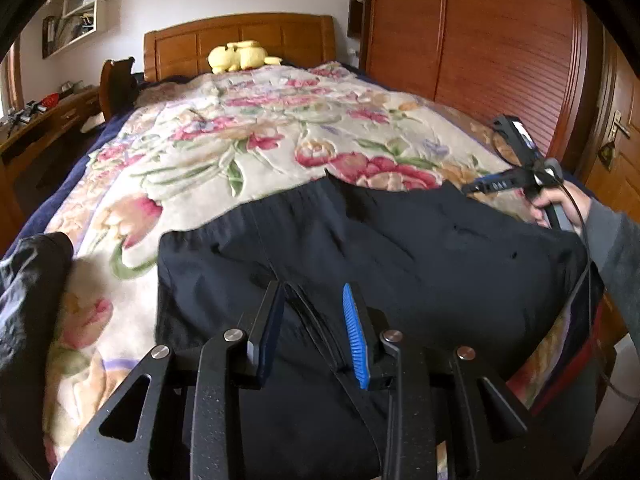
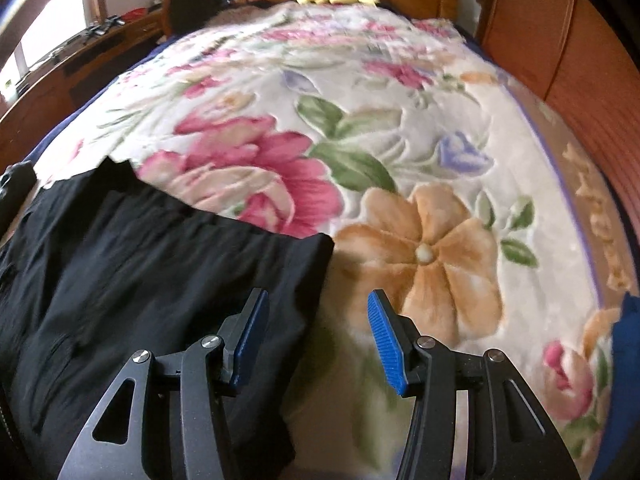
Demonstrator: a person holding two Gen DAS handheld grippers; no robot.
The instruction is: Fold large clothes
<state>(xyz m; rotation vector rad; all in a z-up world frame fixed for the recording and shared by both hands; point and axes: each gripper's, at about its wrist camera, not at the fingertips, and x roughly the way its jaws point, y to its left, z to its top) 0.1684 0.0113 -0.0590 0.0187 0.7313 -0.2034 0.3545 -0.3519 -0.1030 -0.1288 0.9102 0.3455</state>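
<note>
A large black garment (image 1: 400,256) lies spread across the near end of the bed, over the floral blanket (image 1: 248,136). My left gripper (image 1: 314,300) hovers over its near middle, jaws open, with a fold of black cloth between the fingers but not pinched. My right gripper (image 2: 316,308) is open and empty just above the garment's right edge (image 2: 168,264), with one finger over the cloth and one over the blanket (image 2: 400,160). The right gripper also shows in the left wrist view (image 1: 472,188), held at the garment's far right corner.
A second dark garment (image 1: 28,296) lies bunched at the bed's left edge. A yellow plush toy (image 1: 238,56) sits by the wooden headboard. A wooden wardrobe (image 1: 480,40) stands along the right side, a desk (image 1: 44,120) along the left.
</note>
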